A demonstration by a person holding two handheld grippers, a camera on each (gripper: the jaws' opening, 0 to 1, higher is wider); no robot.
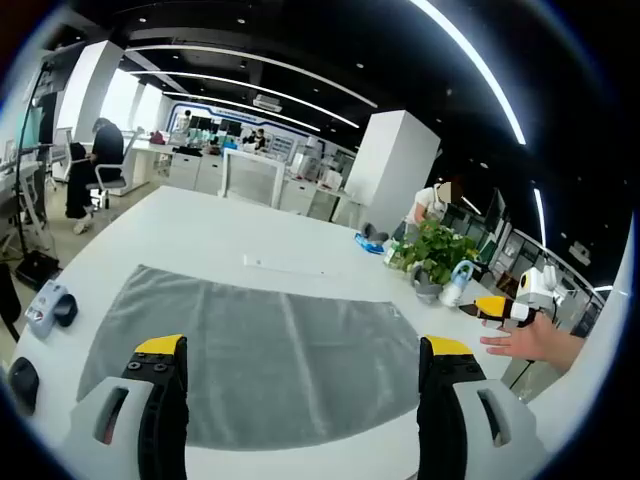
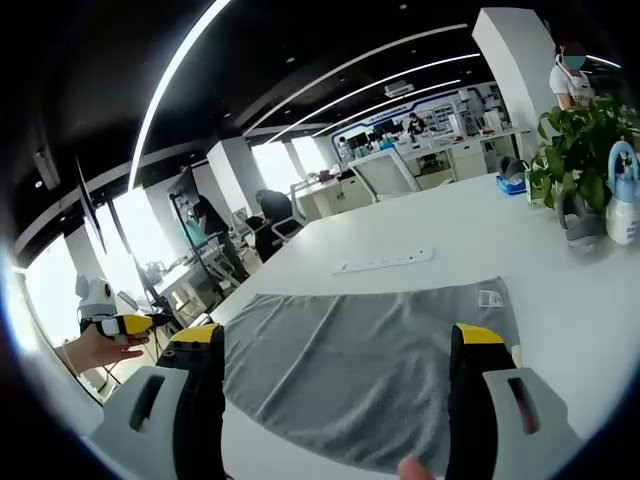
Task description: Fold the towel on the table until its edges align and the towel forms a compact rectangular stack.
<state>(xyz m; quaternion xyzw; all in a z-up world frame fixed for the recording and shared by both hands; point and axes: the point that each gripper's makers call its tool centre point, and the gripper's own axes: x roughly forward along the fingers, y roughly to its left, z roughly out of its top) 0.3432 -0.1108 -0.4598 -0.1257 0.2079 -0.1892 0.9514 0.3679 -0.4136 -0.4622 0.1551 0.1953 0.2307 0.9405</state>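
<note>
A grey towel [image 1: 290, 360] lies spread flat on the white table [image 1: 200, 235], one label corner at its far right in the right gripper view. My left gripper [image 1: 302, 348] hovers over the towel's near edge, jaws wide apart, nothing between them. My right gripper [image 2: 338, 335] is also open above the towel [image 2: 370, 360], empty. Each gripper appears small in the other's view, held by a hand off the table's edge: the right gripper [image 1: 505, 308] at the right, the left gripper [image 2: 125, 325] at the left.
A white power strip [image 1: 285, 265] [image 2: 385, 262] lies beyond the towel. A potted plant [image 1: 435, 250] [image 2: 580, 140] and a spray bottle [image 1: 455, 283] [image 2: 622, 205] stand at one end. Small grey and black devices [image 1: 50, 308] sit at the other edge. People and chairs are far behind.
</note>
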